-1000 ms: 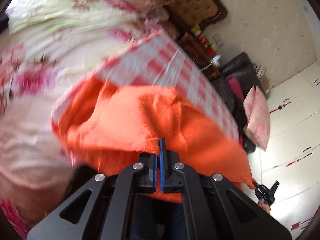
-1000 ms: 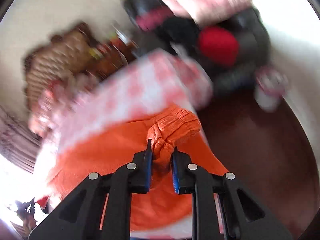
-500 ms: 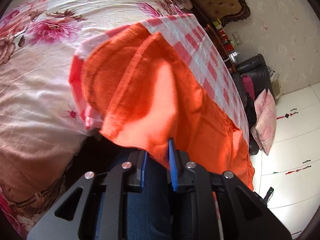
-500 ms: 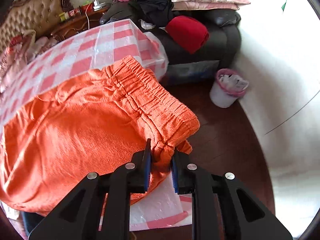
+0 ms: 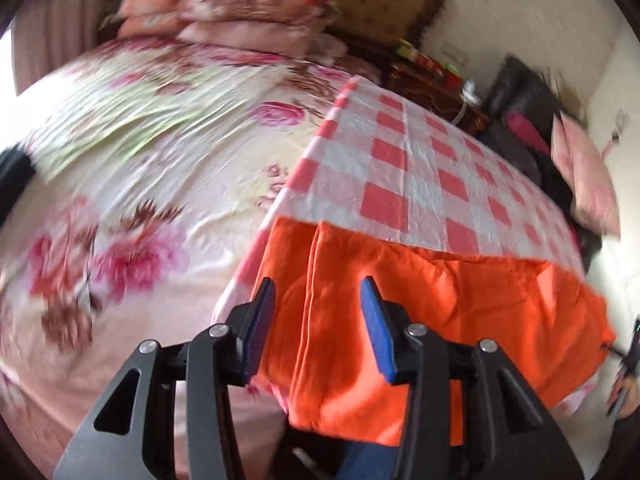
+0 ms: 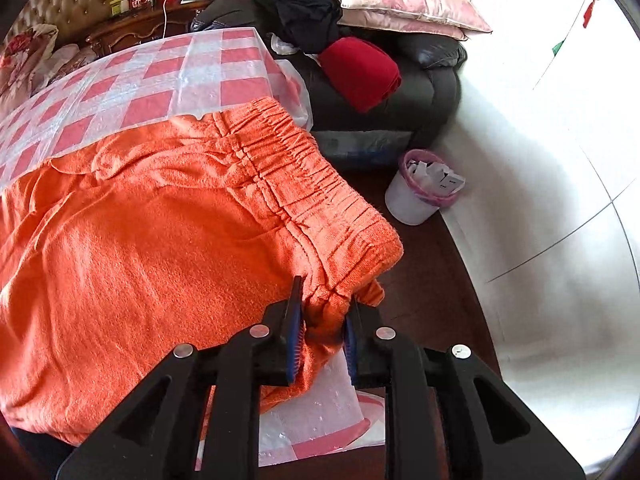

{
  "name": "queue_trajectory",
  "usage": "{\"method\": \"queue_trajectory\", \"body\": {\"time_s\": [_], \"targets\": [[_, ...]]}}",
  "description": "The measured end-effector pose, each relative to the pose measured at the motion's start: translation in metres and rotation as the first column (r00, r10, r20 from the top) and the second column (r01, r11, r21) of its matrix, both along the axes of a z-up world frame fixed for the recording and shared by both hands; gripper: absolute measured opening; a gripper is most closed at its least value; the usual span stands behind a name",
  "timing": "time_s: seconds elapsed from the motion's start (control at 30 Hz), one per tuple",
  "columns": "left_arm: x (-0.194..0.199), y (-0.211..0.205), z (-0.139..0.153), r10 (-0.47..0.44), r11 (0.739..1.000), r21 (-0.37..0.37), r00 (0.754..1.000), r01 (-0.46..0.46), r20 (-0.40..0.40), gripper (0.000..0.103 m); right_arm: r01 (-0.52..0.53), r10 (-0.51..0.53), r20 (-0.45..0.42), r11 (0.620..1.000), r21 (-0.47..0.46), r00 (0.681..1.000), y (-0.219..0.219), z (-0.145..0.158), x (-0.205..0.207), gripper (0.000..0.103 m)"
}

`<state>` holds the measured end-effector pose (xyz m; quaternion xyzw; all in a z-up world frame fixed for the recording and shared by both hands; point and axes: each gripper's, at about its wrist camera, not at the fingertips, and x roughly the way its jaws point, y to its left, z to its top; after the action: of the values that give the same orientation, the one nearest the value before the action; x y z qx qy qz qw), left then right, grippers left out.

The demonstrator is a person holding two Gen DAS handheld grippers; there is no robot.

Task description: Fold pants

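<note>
The orange pants [image 5: 420,312] lie spread along the near edge of the red-and-white checked cloth [image 5: 420,168] on the bed. In the left wrist view their leg ends hang over the edge, and my left gripper [image 5: 318,292] hovers over them with its jaws opening and the pads clear of the fabric. In the right wrist view the gathered elastic waistband [image 6: 304,168] runs to the cloth's corner. My right gripper [image 6: 324,296] is shut on the near end of that waistband, with orange fabric bunched between its blue pads.
A floral bedspread [image 5: 132,168] with stacked pillows [image 5: 248,12] fills the left. Past the cloth stand a dark wooden nightstand [image 6: 152,28] and a black armchair [image 6: 432,72] piled with clothes and pink cushions. A white waste bin [image 6: 416,196] stands on the dark floor.
My left gripper has let go of the pant legs and its jaws have spread; the legs now lie on the cloth's edge. My right gripper has lowered the waistband onto the cloth, still shut on it.
</note>
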<state>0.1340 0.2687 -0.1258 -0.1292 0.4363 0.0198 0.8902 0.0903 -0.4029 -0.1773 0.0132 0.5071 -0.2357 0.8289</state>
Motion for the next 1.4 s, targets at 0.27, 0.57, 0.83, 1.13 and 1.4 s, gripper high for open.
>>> {"method": "queue_trajectory", "body": {"time_s": [0.27, 0.57, 0.83, 1.13, 1.4], "targets": [[0.066, -0.033, -0.046, -0.159, 0.965, 0.182, 0.974, 0.187, -0.16, 0.014, -0.003, 0.002, -0.018, 0.999, -0.044, 1.0, 0.008, -0.001, 0.003, 0.022], [0.032, -0.004, 0.013, -0.035, 0.981, 0.187, 0.997, 0.047, -0.066, 0.004, -0.069, 0.066, -0.03, 0.991, -0.115, 0.997, 0.033, 0.009, 0.006, 0.051], [0.055, 0.01, -0.043, 0.042, 0.972, 0.234, 0.983, 0.0, -0.178, 0.004, -0.113, 0.114, 0.055, 0.993, -0.018, 0.992, 0.034, 0.025, -0.008, 0.057], [0.061, 0.012, -0.043, 0.036, 0.976, 0.219, 0.981, 0.006, -0.19, 0.004, -0.305, 0.248, 0.232, 0.917, 0.257, 0.941, -0.032, 0.075, 0.063, 0.085], [0.062, 0.023, -0.033, 0.045, 0.984, 0.177, 0.983, -0.013, -0.176, 0.004, -0.317, 0.333, -0.055, 0.929, 0.19, 0.941, -0.008, 0.019, 0.132, 0.011]]}}
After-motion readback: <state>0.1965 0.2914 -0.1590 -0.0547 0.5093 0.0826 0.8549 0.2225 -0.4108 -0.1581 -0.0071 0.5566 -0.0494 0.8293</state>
